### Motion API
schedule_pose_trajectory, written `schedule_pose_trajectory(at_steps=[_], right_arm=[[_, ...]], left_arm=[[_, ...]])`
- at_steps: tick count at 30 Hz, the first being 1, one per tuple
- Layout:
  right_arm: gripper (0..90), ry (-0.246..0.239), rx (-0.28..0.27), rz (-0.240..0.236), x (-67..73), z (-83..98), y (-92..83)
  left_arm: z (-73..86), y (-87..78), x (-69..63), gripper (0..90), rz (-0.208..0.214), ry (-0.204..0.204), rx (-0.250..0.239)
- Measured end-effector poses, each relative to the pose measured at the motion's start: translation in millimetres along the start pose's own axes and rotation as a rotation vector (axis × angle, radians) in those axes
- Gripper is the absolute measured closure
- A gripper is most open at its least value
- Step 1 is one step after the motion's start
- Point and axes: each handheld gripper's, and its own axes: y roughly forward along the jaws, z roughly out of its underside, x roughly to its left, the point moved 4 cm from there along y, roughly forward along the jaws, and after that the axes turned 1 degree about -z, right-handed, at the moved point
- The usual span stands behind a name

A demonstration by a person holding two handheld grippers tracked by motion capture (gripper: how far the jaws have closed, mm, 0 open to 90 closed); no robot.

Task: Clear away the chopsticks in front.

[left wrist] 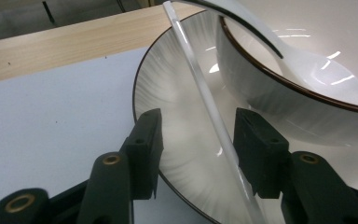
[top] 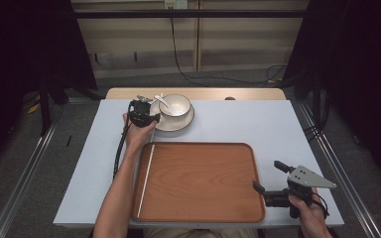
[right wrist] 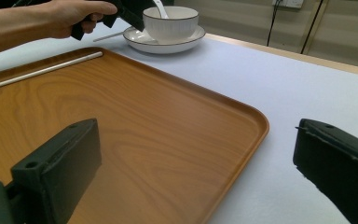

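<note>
White slender chopstick (left wrist: 213, 112): lies slanted across pale ribbed saucer (left wrist: 177, 121) beside white bowl (left wrist: 307, 56), between left tool (left wrist: 196, 144) jaws, not yet pinched. Right tool (top: 268, 176): wide, empty. White table (top: 258, 124); wooden tray (top: 203, 183).

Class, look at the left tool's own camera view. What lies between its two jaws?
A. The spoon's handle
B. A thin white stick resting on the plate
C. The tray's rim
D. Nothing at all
B: in the left gripper view a white stick runs over the plate between the left tool's jaws; the spoon sits in the bowl.
</note>
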Motion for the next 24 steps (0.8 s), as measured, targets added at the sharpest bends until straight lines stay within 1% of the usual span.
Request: schedule_pose_trajectory(at_steps=[1,2,3,4,5,6,7,8,9,10,11,12,13,14,15,16,17,18,20,21,23,24], right_arm=[[0.6,0.0,-0.003,0.005,-0.5,-0.2,-0.4],[0.6,0.002,-0.003,0.005,-0.5,-0.2,-0.3],[0.6,0.002,-0.001,0.004,-0.6,-0.1,-0.6],[0.6,0.002,-0.003,-0.001,-0.3,-0.3,-0.5],[0.6,0.002,-0.003,-0.001,-0.3,-0.3,-0.5],[0.6,0.002,-0.002,0.001,-0.3,-0.3,-0.7],[0.6,0.006,0.0,-0.003,-0.1,-0.2,-1.0],[0.6,0.005,-0.001,-0.003,-0.3,-0.3,-1.1],[0.6,0.002,-0.001,-0.002,-0.4,-0.2,-1.1],[0.6,0.003,-0.002,-0.002,-0.3,-0.2,-1.0],[0.6,0.003,-0.002,-0.002,-0.3,-0.2,-1.0],[0.6,0.005,-0.001,0.001,-0.1,-0.2,-0.9],[0.6,0.002,-0.002,0.005,-0.3,-0.2,-0.6],[0.6,0.004,0.002,0.001,-0.6,-0.1,-0.2],[0.6,0.003,0.002,0.001,-0.7,0.0,0.0],[0.6,0.003,0.002,0.001,-0.7,0.0,0.0],[0.6,0.004,0.002,0.001,-0.5,0.0,-0.3],[0.6,0.001,-0.002,0.004,-0.6,-0.2,-0.6],[0.6,0.006,-0.001,-0.004,-0.5,-0.1,-1.2],[0.6,0.006,-0.001,-0.004,-0.5,-0.1,-1.2],[0.6,0.007,0.0,-0.002,-0.5,-0.1,-1.0],[0.6,0.008,-0.001,-0.001,-0.4,-0.1,-0.5]], left_arm=[[-1.5,0.9,0.2,54.4,-0.01,-0.006,0.0],[-2.2,1.6,0.8,54.9,-0.022,0.016,0.009],[-2.8,1.9,1.1,55.2,-0.027,0.039,0.03],[-4.5,4.7,-0.5,55.4,-0.03,0.014,0.016],[-5.6,5.6,-0.2,55.4,-0.03,0.018,0.025],[-5.8,5.3,0.5,57.2,-0.027,0.032,0.038],[-7.0,7.3,-0.7,60.0,-0.032,0.014,0.026],[-7.3,8.7,-1.6,60.1,-0.035,0.003,0.026],[-7.7,10.0,0.0,61.7,-0.029,0.011,0.043],[-7.8,11.0,0.6,62.4,-0.037,0.007,0.053],[-8.2,12.8,0.9,62.4,-0.032,-0.025,0.047],[-8.2,14.1,1.1,62.0,-0.019,-0.061,0.052],[-8.7,15.1,0.7,62.2,-0.025,-0.075,0.057],[-9.0,15.6,0.2,66.2,-0.045,-0.065,0.059],[-9.1,15.6,-0.2,67.4,-0.056,-0.055,0.067],[-9.5,16.1,-1.0,67.4,-0.071,-0.054,0.069],[-9.7,16.4,-1.9,68.1,-0.073,-0.053,0.07],[-9.5,16.2,-1.4,70.7,-0.072,-0.057,0.076],[-9.1,16.1,-1.2,75.2,-0.063,-0.071,0.08],[-8.8,16.4,-0.8,75.2,-0.062,-0.077,0.089],[-8.3,17.2,-0.5,78.2,-0.05,-0.111,0.087],[-8.0,17.5,-0.4,81.8,-0.049,-0.124,0.088]])
